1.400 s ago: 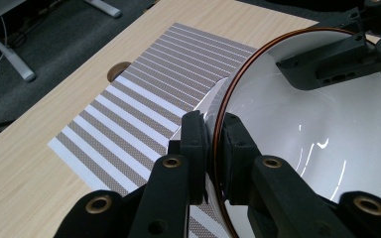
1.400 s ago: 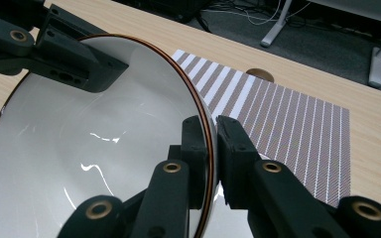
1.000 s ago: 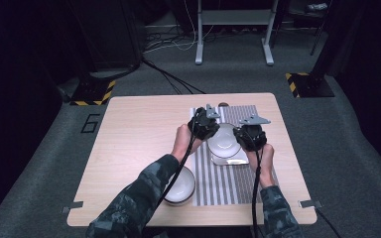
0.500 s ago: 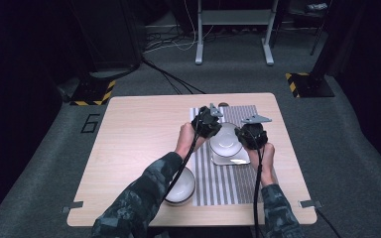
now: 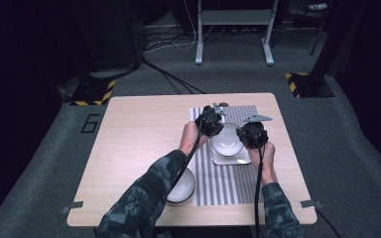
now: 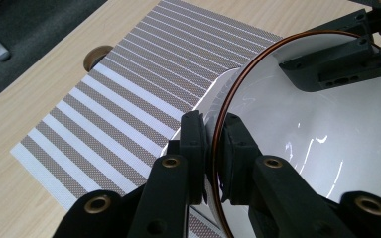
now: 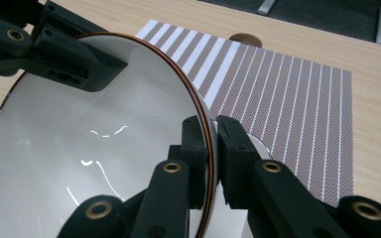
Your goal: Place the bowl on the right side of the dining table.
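Plainly, both grippers share one load: the left gripper point(image 5: 213, 122) pinches the left side of the bowl's rim, its jaws clenched with one pad inside and one outside the wall, as the left gripper view shows at close range point(image 6: 212, 148). Taking the rim on two opposite sides probably keeps the bowl point(image 5: 227, 139) level and stops it from swinging, which a single pinch on a thin edge could hardly do. The bowl sits between the two hands over a square white plate point(image 5: 232, 157), which lies on the striped mat point(image 5: 223, 183) at the right half of the table point(image 5: 139, 134); whether the bowl already touches the plate or hangs just above it cannot be told from the high view. The plate likely serves as its saucer, so the pairing looks like a place setting. The bowl itself is white and glossy, deep and round, with a thin brown line running along its lip point(image 7: 198, 99); light glints on its smooth inner wall point(image 6: 307, 139). A second bowl point(image 5: 181, 187) rests nearer the person at the mat's left edge, partly under the left forearm. On the right, the right gripper point(image 5: 252, 135) is likewise clamped on the rim's opposite side, jaws straddling the wall point(image 7: 213, 158), the other gripper visible across the bowl.
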The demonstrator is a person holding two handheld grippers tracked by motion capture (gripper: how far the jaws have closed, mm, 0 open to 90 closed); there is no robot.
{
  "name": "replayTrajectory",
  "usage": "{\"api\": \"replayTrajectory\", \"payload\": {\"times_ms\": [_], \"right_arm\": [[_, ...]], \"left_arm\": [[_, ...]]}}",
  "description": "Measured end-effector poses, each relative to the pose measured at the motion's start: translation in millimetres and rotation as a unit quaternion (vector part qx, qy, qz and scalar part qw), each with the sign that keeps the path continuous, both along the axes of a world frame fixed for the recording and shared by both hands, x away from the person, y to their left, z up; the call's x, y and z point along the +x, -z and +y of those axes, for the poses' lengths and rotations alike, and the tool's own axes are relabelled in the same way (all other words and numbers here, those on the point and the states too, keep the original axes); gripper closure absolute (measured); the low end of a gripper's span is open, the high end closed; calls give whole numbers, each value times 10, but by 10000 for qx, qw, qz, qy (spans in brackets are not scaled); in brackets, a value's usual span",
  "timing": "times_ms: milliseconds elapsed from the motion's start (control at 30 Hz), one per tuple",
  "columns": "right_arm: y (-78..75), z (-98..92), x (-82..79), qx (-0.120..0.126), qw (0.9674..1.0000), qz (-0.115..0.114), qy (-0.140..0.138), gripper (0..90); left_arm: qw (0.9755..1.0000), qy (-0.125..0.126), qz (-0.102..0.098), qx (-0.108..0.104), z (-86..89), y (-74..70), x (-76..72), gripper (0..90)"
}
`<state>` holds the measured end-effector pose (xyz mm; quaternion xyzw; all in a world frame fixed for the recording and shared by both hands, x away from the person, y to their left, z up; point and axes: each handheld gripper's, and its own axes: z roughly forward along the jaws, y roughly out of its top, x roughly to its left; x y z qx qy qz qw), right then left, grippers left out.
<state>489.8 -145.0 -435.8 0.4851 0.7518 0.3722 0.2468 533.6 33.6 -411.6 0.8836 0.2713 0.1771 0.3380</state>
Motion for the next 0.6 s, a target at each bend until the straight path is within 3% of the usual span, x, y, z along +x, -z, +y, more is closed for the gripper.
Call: {"api": "replayTrajectory", "payload": {"times_ms": [600], "right_arm": [[84,-77,82,-20,9998,180,64,825]], "left_arm": [[9998,-24,211,48,-106,96,109,815]]}}
